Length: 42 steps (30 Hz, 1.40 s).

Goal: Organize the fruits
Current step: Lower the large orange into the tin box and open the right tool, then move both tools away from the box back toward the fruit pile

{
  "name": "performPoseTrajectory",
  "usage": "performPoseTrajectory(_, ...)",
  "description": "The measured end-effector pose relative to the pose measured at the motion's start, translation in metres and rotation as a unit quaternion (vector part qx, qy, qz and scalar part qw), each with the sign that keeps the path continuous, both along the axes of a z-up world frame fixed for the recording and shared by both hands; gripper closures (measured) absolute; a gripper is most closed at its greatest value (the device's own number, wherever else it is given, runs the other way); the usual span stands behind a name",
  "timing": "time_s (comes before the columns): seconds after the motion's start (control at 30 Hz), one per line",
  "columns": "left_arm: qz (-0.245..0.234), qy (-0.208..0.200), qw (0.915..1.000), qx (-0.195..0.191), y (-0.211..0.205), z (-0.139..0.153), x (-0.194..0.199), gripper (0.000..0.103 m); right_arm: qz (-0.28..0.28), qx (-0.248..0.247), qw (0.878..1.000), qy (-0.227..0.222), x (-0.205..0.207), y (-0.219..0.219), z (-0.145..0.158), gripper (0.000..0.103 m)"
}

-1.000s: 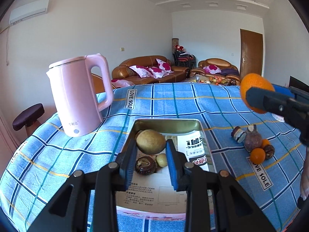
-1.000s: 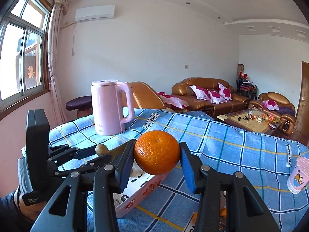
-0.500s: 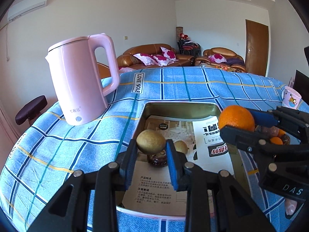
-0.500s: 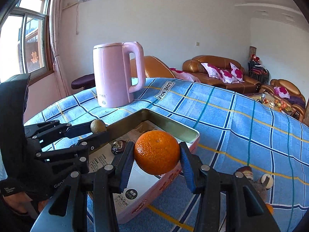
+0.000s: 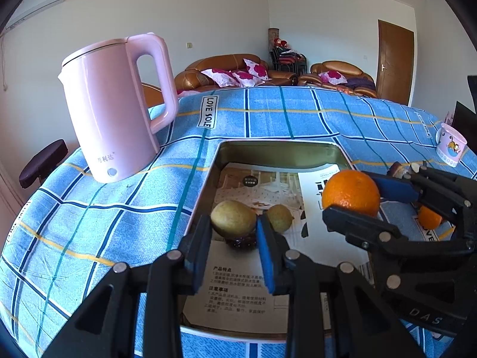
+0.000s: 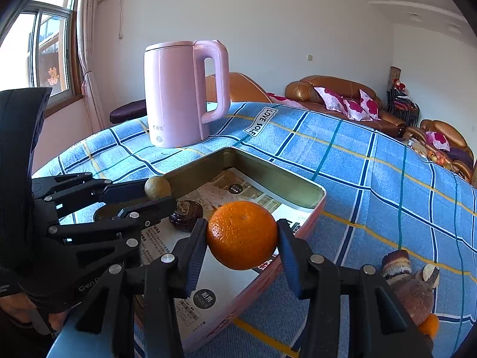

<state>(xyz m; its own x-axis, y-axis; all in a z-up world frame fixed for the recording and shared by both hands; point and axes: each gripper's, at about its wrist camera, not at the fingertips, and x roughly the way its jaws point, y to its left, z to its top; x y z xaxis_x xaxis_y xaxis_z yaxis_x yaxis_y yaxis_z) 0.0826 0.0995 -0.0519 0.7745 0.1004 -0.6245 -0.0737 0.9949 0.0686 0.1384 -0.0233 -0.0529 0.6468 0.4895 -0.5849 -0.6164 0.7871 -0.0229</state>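
Observation:
My left gripper (image 5: 232, 232) is shut on a greenish-brown kiwi (image 5: 233, 218) and holds it over the near part of a metal tray (image 5: 280, 149) lined with printed paper. Under it in the tray lie a dark round fruit (image 6: 186, 214) and a second small kiwi (image 5: 279, 218). My right gripper (image 6: 242, 238) is shut on an orange (image 6: 242, 234), held above the tray's right rim (image 6: 301, 226). The left wrist view shows the orange (image 5: 351, 192) at the tray's right side. The right wrist view has the left gripper (image 6: 158, 197) with its kiwi (image 6: 157, 187) on the left.
A tall pink kettle (image 5: 116, 107) stands on the blue checked cloth left of the tray. Loose fruit lies right of the tray: a brown one (image 6: 413, 295), a dark one (image 6: 396, 264), a small orange (image 5: 429, 217). A pink cup (image 5: 451, 146) sits far right.
Both grippers have come down toward the tray. The right one with the orange moved in from the right and now hangs over the tray's right edge; the kiwi sits lower over the tray.

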Motion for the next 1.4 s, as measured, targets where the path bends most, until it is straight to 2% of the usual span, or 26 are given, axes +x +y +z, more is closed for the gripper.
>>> performPoseTrajectory(0.6,0.004,0.005,1.0,0.003,0.002,-0.002,0.003,0.07,-0.003,-0.009,1.0,0.004,0.001,0.004,-0.001,0.052)
performPoseTrajectory(0.67,0.008,0.004,1.0,0.003,0.003,-0.001,0.002,0.068,-0.007,-0.009,1.0,0.001,0.001,0.004,-0.001,0.05)
performPoseTrajectory(0.73,0.011,0.002,0.9999,0.001,0.004,-0.001,0.002,0.061,-0.01,-0.007,1.0,0.001,0.001,0.002,0.0,0.048)
performPoseTrajectory(1.17,0.005,-0.007,1.0,0.0,-0.001,0.001,-0.003,0.045,-0.04,0.021,0.999,-0.009,-0.002,-0.017,0.005,0.038)
performPoseTrajectory(1.4,0.009,-0.019,0.9998,0.006,-0.008,0.004,-0.01,0.03,-0.048,0.022,0.998,-0.02,-0.009,-0.026,0.008,0.038)
